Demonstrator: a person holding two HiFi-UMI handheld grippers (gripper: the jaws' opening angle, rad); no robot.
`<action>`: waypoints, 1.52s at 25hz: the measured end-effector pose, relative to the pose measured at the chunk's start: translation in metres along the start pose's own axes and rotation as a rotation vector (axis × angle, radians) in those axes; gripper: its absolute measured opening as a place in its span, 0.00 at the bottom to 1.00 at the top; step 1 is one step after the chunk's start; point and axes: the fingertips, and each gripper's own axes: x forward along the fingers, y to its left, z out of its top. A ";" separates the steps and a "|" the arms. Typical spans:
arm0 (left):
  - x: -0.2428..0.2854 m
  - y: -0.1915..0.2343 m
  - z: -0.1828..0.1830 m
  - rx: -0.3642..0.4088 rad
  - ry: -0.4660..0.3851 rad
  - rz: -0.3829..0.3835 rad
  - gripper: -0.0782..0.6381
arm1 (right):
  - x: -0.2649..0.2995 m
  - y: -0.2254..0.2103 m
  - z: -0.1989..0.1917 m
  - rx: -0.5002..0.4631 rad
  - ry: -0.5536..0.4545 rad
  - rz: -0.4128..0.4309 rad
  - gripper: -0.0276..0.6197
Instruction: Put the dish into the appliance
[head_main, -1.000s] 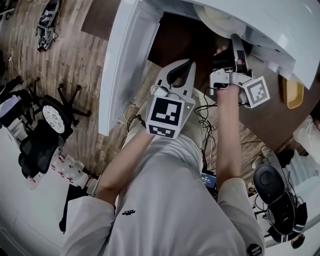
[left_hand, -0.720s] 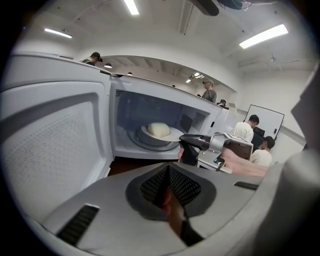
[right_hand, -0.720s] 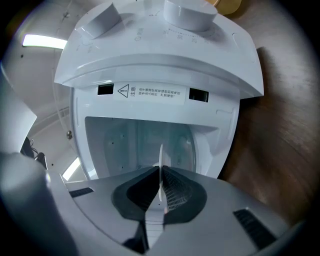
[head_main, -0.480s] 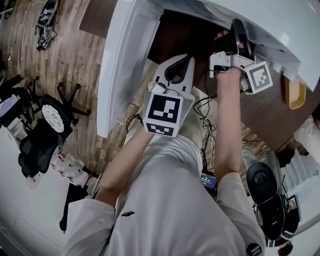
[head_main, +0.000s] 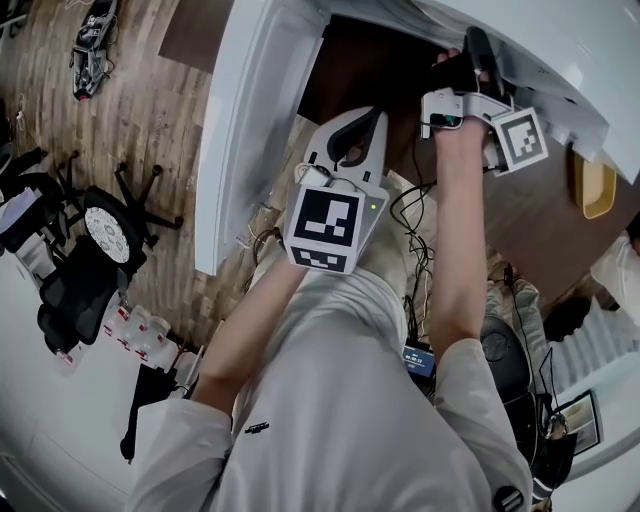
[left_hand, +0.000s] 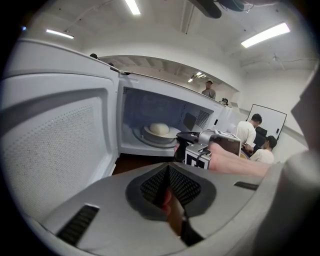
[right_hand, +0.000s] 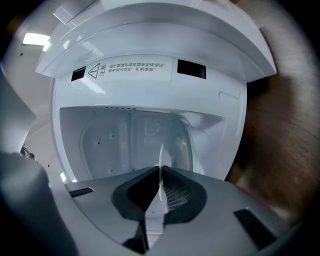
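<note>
Dish (left_hand: 150, 134), round, pale, inside glossy microwave (left_hand: 150, 107)

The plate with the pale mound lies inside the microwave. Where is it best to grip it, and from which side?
Probably its near rim, from the open front. The plate lies flat on the turntable with the pale mound in its middle, and the microwave walls close the other sides, so only that edge is free. The right gripper is shut on it there.
</note>
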 end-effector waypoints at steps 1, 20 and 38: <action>0.000 0.000 0.000 -0.001 0.000 0.000 0.11 | 0.000 -0.001 0.000 0.000 -0.001 -0.003 0.08; -0.003 -0.001 0.005 -0.002 -0.008 -0.005 0.11 | -0.003 0.002 -0.005 -0.226 0.011 -0.114 0.08; -0.007 -0.001 0.002 -0.019 -0.004 -0.017 0.11 | -0.014 -0.013 0.001 -0.386 -0.008 -0.235 0.19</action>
